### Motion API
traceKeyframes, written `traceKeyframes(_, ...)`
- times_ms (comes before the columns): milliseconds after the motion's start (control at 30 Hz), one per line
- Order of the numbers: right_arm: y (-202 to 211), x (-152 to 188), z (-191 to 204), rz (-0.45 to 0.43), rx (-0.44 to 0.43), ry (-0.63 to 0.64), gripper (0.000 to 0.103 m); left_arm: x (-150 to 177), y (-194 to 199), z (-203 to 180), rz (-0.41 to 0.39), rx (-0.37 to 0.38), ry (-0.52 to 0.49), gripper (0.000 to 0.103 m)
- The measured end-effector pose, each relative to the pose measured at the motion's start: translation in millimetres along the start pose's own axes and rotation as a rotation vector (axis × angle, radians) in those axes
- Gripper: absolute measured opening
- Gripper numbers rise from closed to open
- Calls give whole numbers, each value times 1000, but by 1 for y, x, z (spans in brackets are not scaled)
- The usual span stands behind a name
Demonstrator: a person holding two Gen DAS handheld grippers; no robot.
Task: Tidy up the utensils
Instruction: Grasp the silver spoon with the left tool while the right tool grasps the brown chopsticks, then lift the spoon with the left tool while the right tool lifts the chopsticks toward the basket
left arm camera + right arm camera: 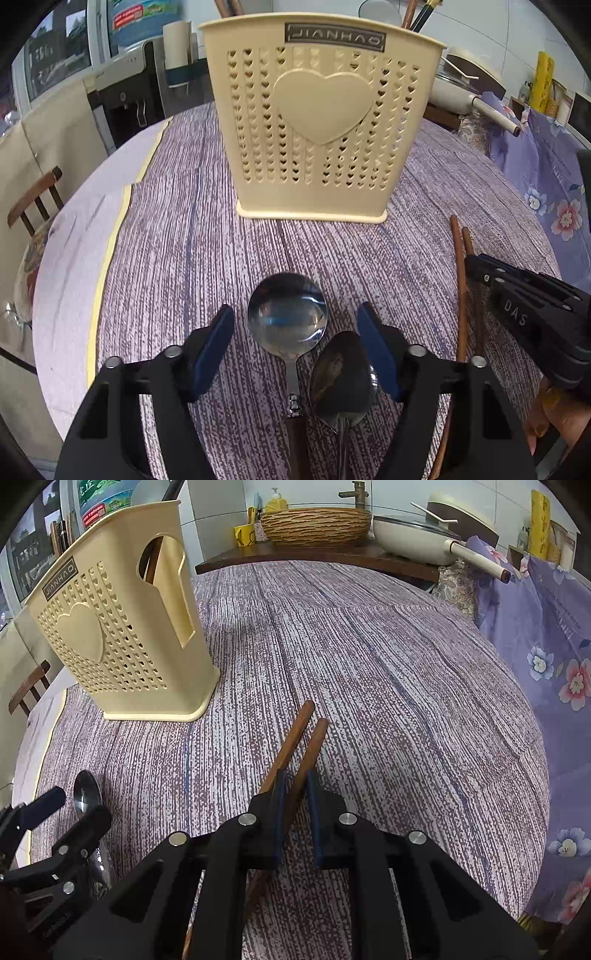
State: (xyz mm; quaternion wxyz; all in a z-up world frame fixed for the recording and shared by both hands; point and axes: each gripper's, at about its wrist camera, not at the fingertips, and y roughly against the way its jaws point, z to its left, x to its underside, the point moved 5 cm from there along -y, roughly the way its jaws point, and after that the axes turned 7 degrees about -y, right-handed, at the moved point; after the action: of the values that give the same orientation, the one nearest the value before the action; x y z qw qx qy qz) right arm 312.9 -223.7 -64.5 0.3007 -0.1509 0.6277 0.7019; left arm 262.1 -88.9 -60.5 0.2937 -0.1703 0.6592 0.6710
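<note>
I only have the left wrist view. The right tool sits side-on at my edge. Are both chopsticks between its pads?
Observer: No. In the right wrist view the right tool stands nearly shut with only one chopstick between its pads. The other chopstick runs outside the pad on the picture's left.
Operator: Does the holder have a side opening?
Observer: Yes, the holder has a tall cutout in its side wall, with a brown handle showing inside.
Operator: What's hidden behind the holder?
Observer: A woven basket and a yellow mug on a wooden shelf.
</note>
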Motion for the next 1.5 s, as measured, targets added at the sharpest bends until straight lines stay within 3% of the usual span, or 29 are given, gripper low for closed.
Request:
traceKeyframes(167, -1, -2, 1, -4, 3, -10, 13, 1, -5, -4, 23, 1, -6, 48)
traceKeyframes(767, -4, -5, 0, -3, -11, -36, 12, -4, -9, -3, 21, 9, -11, 47)
traceKeyframes(1300, -9, -12, -12, 15, -126, -149, 9, -16, 5, 13, -60, 93, 48, 47)
traceKeyframes(1500, 4, -16, -13, -19, -160, -167, 8, -20, 15, 22, -95, 112, 71, 47)
